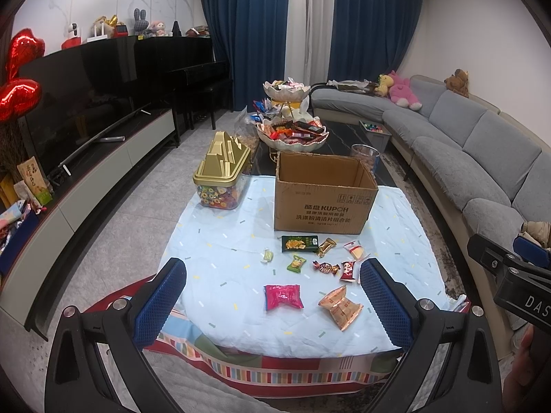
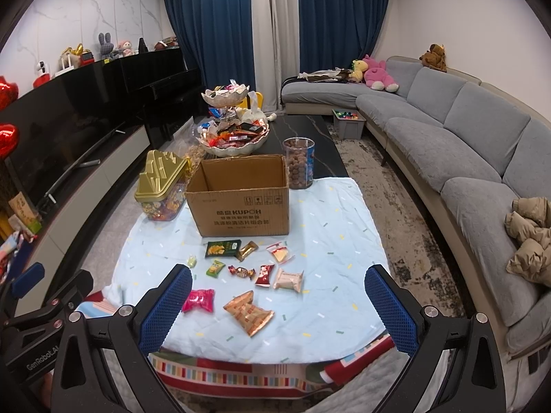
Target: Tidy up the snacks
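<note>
We judge the job barely begun. The cardboard box (image 2: 241, 199) stands open on the light blue cloth (image 2: 330, 213) that covers the tabletop, and what we can see of its inside looks bare, though its floor is hidden. All the loose snacks lie on the cloth in front of it: the green chip packet (image 2: 222, 248), the gold-wrapped candy (image 2: 246, 250), the clear sachet (image 2: 279, 253), the small green packet (image 2: 215, 268), the twisted candy (image 2: 242, 271), the red packet (image 2: 264, 274), the pale pink pack (image 2: 289, 279), the magenta pack (image 2: 198, 300) and the orange cracker pack (image 2: 248, 312).

Our left tongs (image 1: 273, 296) hang with their jaws wide apart above the near snacks, holding nothing. Our right tongs (image 2: 278, 304) are likewise spread and empty.

So every packet is yet to be lifted, presumably into the box. The gold-lidded candy jar (image 2: 161, 189) and the tiered snack bowls (image 2: 232, 137) behind look already stocked.
</note>
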